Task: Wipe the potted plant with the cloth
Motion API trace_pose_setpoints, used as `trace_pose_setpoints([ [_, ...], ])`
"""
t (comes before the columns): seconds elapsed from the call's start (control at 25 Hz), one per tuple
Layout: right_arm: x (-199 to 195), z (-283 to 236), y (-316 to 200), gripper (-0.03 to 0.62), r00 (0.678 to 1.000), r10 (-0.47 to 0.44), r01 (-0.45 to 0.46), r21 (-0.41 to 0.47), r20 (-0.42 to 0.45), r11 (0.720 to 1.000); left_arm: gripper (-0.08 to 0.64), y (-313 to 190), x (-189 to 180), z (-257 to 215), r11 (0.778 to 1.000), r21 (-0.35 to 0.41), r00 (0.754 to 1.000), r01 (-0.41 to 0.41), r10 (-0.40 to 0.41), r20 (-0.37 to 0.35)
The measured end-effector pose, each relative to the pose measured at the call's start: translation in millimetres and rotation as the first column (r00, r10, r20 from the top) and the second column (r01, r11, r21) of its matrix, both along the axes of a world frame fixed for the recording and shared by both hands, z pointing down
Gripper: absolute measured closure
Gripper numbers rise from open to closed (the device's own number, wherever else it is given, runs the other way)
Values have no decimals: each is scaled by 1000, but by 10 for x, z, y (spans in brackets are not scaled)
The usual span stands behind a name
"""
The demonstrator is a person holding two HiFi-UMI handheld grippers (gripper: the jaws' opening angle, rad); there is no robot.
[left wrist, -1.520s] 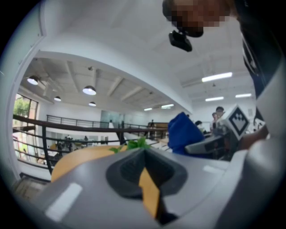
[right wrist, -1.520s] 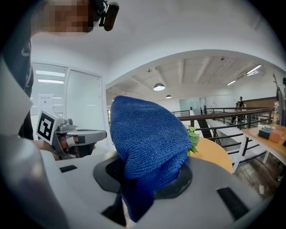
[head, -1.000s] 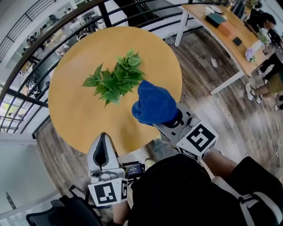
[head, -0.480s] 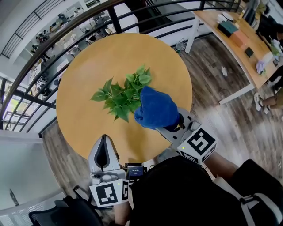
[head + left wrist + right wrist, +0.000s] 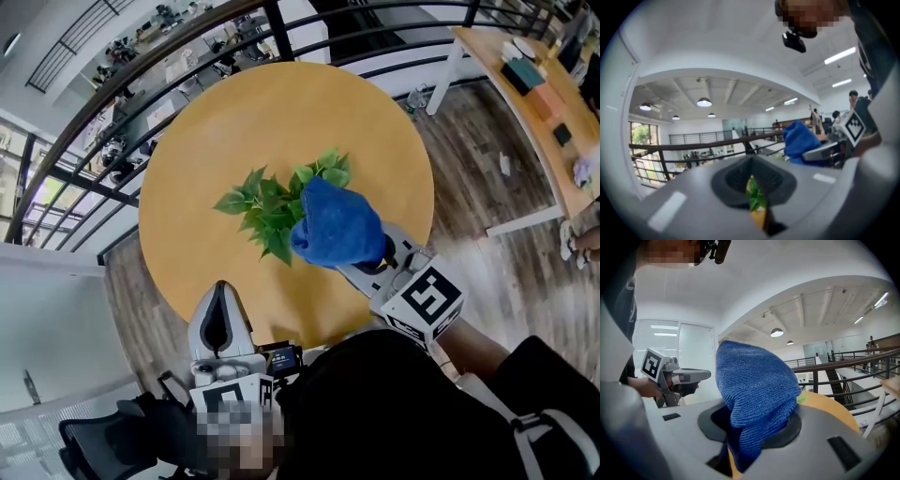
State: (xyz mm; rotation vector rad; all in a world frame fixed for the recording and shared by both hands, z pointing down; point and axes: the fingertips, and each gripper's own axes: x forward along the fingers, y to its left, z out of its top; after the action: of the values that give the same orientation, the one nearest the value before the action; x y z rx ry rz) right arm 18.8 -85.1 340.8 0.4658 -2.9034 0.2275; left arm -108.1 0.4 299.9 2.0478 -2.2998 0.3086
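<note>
cloth (image 5: 336, 225) now nearer, over plant (image 5: 267, 208)

So the small green leafy potted plant (image 5: 270, 208) sits roughly mid-way on the round tan wooden counter (image 5: 234, 122). Its leaves fan out every which way, so the pot itself is hidden from above. The fuzzy blue cloth (image 5: 336, 225) is bunched into a rounded lump, pinched at its lower end by the right tool (image 5: 736, 451), with the bulk puffing up over the jaws. From overhead it covers the plant's right-hand leaves, but I can't tell if it's actually touching them.
</note>
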Motion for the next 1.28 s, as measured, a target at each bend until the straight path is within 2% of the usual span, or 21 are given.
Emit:
trace_pose_setpoints([
  [0.32,176,-3,-311,457,999,40,-40,1,18,999,560,-206,-59,8,1000,-8,999,20,-20,30],
  [0.56,238,46,-449,457,997,82,-82,10,1,997,560,-320,-49,2,1000,-1,999,-10,10,44],
  [0.8,166,8,-431,457,992,124,-124,31,-11,992,560,-312,-220,37,999,15,999,-35,34,27],
  [1.04,82,-8,-322,457,980,194,-191,71,-39,979,560,-385,-411,154,994,25,994,-107,107,-4],
  [1.28,93,55,-290,457,962,265,-257,110,-68,960,558,-615,-515,447,981,16,981,-192,192,13],
])
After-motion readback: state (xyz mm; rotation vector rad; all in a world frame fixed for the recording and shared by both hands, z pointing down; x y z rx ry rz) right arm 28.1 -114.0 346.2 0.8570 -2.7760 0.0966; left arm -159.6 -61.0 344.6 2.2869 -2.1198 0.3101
